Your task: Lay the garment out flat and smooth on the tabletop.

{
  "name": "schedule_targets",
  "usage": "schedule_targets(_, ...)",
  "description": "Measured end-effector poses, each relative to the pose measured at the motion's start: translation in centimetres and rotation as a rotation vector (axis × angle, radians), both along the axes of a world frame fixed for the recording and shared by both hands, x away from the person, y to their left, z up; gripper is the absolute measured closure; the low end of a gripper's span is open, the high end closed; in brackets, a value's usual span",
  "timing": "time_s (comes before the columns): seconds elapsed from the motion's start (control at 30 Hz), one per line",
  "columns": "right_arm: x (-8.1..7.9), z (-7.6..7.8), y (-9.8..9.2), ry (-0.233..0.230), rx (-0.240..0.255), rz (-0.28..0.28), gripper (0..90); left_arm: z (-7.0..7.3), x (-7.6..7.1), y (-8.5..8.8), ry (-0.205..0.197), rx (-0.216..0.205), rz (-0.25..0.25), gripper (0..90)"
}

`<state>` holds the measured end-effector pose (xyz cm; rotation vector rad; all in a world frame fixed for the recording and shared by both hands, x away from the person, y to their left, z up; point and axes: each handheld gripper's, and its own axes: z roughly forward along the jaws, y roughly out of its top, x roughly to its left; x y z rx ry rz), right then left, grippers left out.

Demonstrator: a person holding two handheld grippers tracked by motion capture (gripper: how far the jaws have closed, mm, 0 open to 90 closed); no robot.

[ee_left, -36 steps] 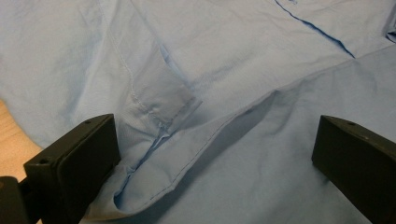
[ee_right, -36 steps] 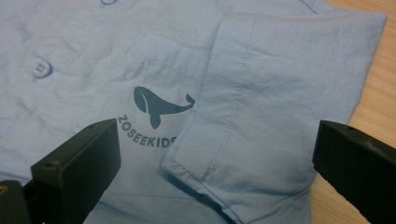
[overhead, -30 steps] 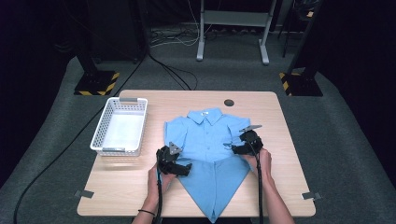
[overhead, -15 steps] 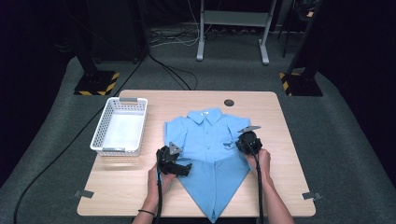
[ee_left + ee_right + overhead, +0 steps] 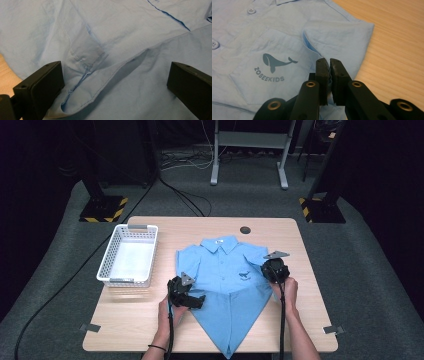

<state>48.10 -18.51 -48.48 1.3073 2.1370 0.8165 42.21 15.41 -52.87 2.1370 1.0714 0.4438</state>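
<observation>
Light-blue cotton button shirt (image 5: 227,270) near counter's (image 5: 150,330) front edge; left tool (image 5: 115,82) spread, right tool (image 5: 328,75) pinching its fabric

The left gripper (image 5: 112,95) hangs over a light blue shirt (image 5: 120,32), its 2 black jaws wide apart at 8 and 4 o'clock. Between them runs a stitched fold edge (image 5: 110,75). Bare wooden table (image 5: 6,75) shows at 9 o'clock.
</observation>
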Motion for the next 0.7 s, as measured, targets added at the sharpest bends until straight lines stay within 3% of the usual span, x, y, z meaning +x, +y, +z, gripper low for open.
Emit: schedule_targets(0.7, -0.7, 0.7, -3.8, -0.035, 0.003, -0.094, 85.2, 0.0, 0.0, 0.0, 0.0, 0.002, 0.0, 0.8)
